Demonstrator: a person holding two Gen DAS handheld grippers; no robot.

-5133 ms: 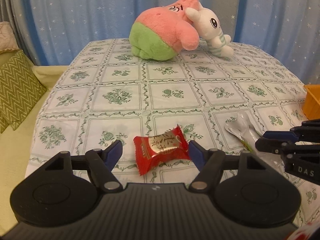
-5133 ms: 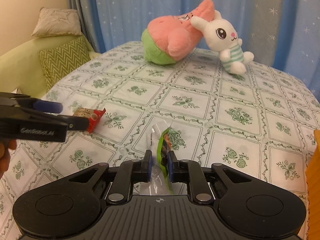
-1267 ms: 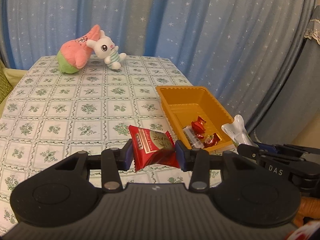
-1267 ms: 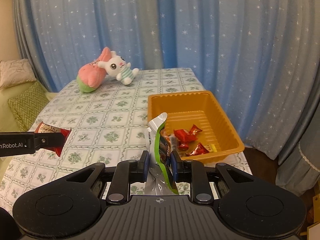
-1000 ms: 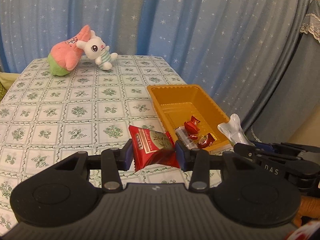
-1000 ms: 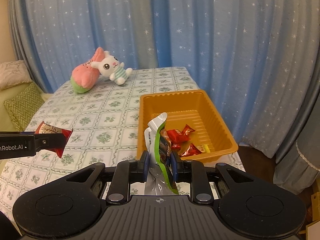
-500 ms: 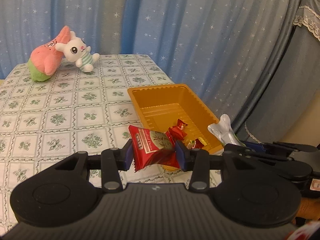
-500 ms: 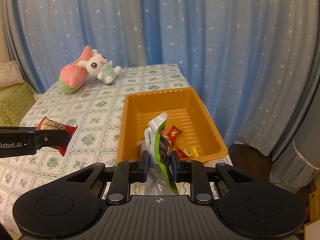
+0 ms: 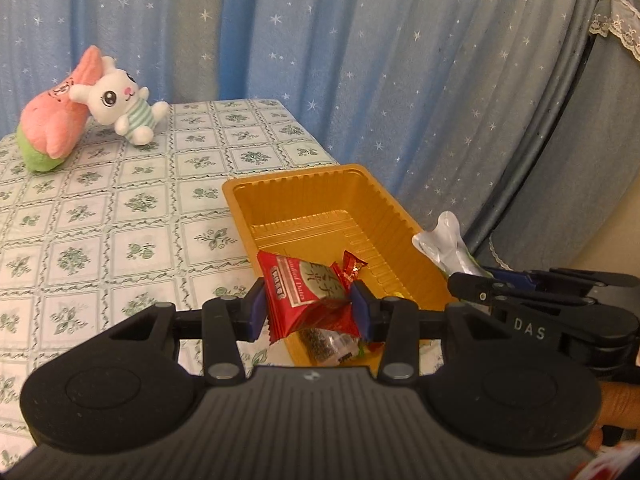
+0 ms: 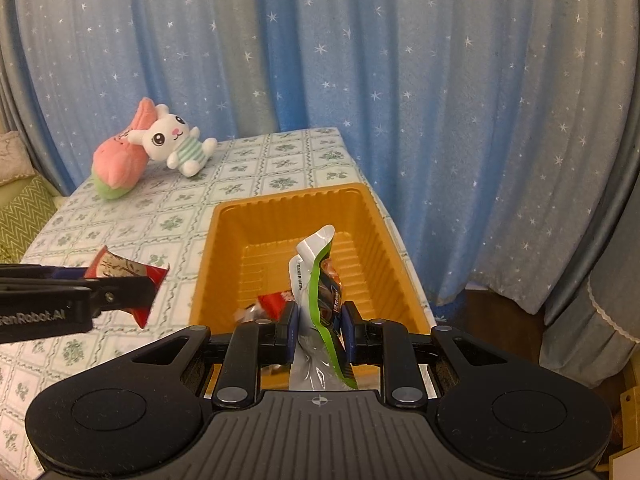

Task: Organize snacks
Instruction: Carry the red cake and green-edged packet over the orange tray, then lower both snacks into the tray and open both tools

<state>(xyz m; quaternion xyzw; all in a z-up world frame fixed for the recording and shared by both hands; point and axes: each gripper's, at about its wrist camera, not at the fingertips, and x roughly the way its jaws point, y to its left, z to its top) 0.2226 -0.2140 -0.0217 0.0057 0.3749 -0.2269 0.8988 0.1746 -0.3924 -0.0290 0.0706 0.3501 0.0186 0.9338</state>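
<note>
**Both grippers holding snacks at the orange tray**

On the far left of the table, a pink plush (image 9: 52, 120) is lying with a white bunny plush (image 9: 120, 108) leaning on it, on the green-patterned tablecloth (image 9: 100, 208). My left gripper (image 9: 308, 308) is clamping a red snack packet (image 9: 308, 296), holding it above the near-left corner of the orange tray (image 10: 224, 248). The tray is holding a few small red wrapped candies (image 9: 352, 266) at its near end. My right gripper (image 10: 320, 326) is pinching a white-and-green snack pouch (image 10: 316, 276) upright over the tray's near edge. Blue star-print curtains (image 10: 400, 80) are hanging behind.
</note>
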